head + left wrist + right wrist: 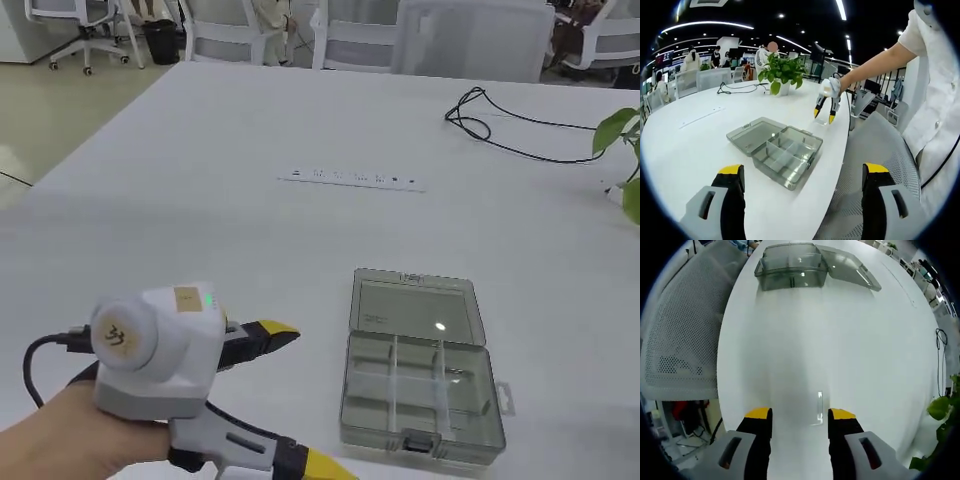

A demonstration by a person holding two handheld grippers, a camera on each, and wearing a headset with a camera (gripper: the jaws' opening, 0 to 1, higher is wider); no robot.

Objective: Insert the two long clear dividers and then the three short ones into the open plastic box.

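The open smoky plastic box (420, 442) lies near the table's front edge, its lid (415, 305) flat behind it. Two long clear dividers (396, 380) stand inside with short cross pieces; I cannot tell how many. My left gripper (320, 402) is left of the box, jaws wide open and holding nothing. In the left gripper view the box (786, 175) lies ahead, and my right gripper (823, 116) hangs over the table's far edge. A short clear divider (819, 408) lies flat on the table between the open jaws of the right gripper (800, 415). The box (790, 282) is far ahead.
A white power strip (350, 178) and a black cable (500, 125) lie on the far half of the table. A potted plant (780, 70) stands at the right end. A mesh chair (680, 330) is beside the table edge near the right gripper.
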